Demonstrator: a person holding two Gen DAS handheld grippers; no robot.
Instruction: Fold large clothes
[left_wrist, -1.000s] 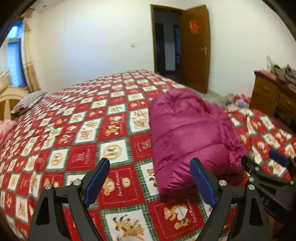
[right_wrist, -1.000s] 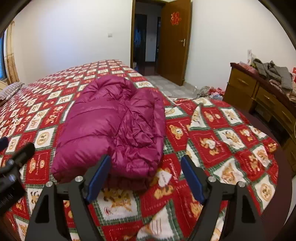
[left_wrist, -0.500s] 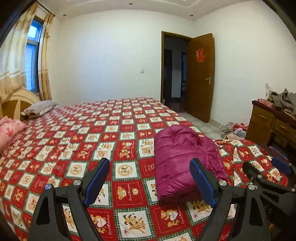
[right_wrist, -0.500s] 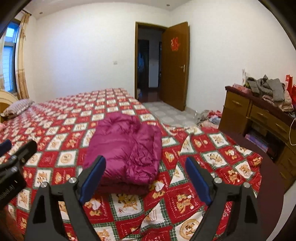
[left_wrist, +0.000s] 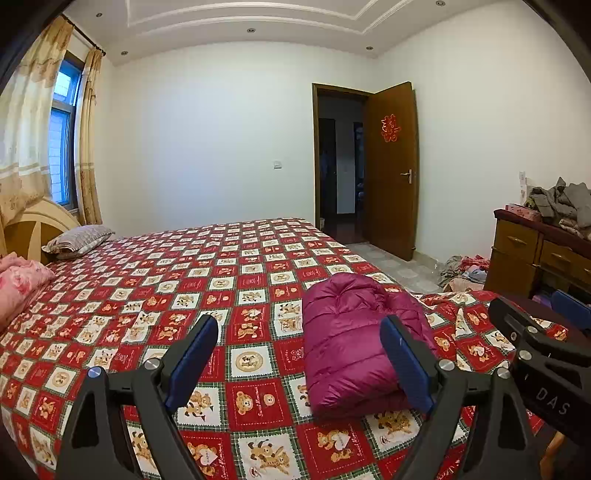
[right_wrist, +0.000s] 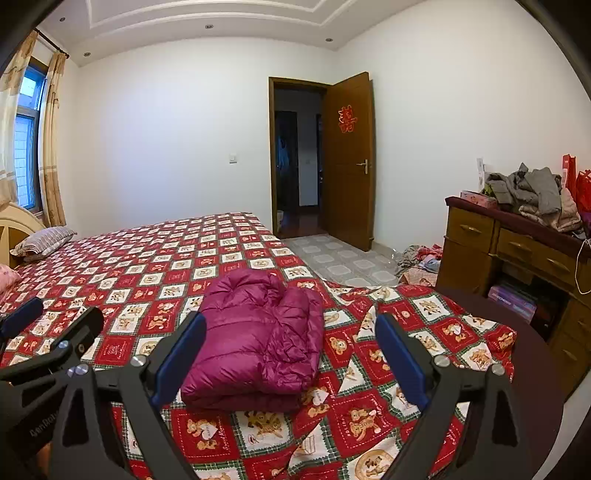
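Magenta puffer jacket (right_wrist: 255, 332), folded flat

I read "DAS" on the right gripper (left_wrist: 546, 373) body, and a red double-happiness sign (left_wrist: 390, 128) on the door (left_wrist: 391, 206) at one o'clock.

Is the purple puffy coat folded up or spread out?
Folded. The purple coat lies on the bed as a compact bundle with stacked layers showing at its near edge, no sleeves sticking out.
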